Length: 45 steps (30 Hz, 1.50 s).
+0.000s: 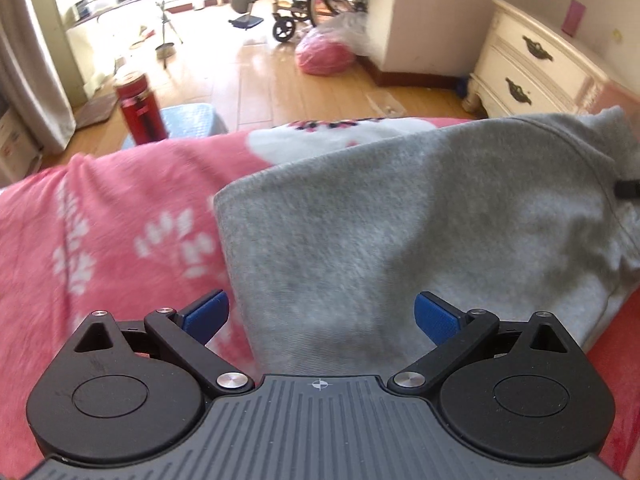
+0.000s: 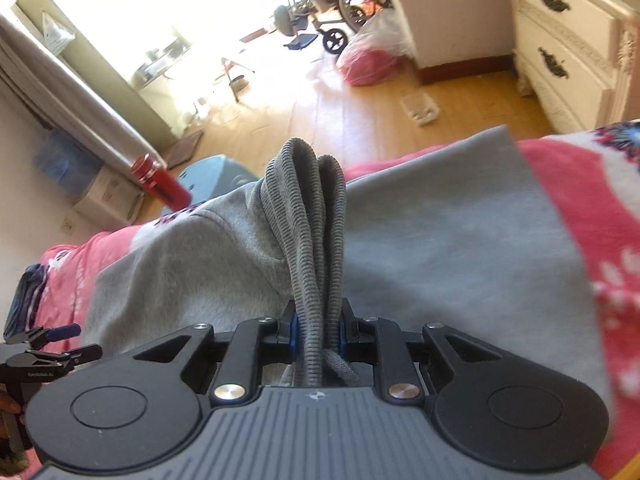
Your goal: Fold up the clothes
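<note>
A grey sweat garment (image 1: 400,216) lies spread on a pink floral blanket (image 1: 100,220). My left gripper (image 1: 320,316) hovers open just above its near part, blue pads wide apart with nothing between them. In the right wrist view my right gripper (image 2: 318,332) is shut on the grey garment's ribbed waistband (image 2: 316,216), which stands bunched up out of the jaws, lifted above the rest of the grey cloth (image 2: 440,248). The left gripper (image 2: 60,338) shows at the far left edge of that view, held by a hand.
The pink blanket (image 2: 592,208) covers the bed. Beyond its far edge are a red bottle (image 1: 140,108), a blue stool (image 1: 192,120), wooden floor, a cream dresser (image 1: 532,68), a pink bag (image 1: 324,56) and a wheelchair (image 1: 316,4).
</note>
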{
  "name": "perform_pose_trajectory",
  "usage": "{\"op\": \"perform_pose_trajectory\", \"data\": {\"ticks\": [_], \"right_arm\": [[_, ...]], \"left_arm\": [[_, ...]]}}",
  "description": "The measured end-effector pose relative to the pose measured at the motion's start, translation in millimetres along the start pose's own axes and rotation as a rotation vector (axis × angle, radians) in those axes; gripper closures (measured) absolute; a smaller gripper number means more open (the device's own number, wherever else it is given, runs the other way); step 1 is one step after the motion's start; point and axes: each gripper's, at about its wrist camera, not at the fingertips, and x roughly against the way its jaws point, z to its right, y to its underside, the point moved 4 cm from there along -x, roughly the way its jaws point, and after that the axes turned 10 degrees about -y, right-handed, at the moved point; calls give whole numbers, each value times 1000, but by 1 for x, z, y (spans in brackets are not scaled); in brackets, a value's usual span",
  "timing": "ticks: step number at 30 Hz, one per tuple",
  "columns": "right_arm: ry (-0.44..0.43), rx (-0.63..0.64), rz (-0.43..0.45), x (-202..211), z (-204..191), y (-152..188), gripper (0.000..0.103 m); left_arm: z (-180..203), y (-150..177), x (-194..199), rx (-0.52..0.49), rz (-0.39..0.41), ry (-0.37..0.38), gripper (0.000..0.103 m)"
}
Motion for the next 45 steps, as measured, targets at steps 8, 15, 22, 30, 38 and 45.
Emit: {"op": "perform_pose_trajectory", "data": {"ticks": [8, 15, 22, 30, 38, 45], "right_arm": [[38, -14, 33, 35, 61, -18, 84], [-14, -62, 19, 40, 94, -17, 84], [-30, -58, 16, 44, 99, -22, 84], [21, -55, -7, 29, 118, -24, 72], [114, -251, 157, 78, 139, -18, 47], [60, -36, 192, 90, 40, 16, 48]], "left_arm": [[41, -12, -7, -49, 2, 30, 3], [56, -14, -11, -84, -13, 28, 3], [56, -15, -7, -87, -2, 21, 3], [54, -9, -10, -82, -25, 23, 3], [38, -12, 2, -88, -5, 27, 3], [-8, -18, 16, -69, -24, -18, 3]]}}
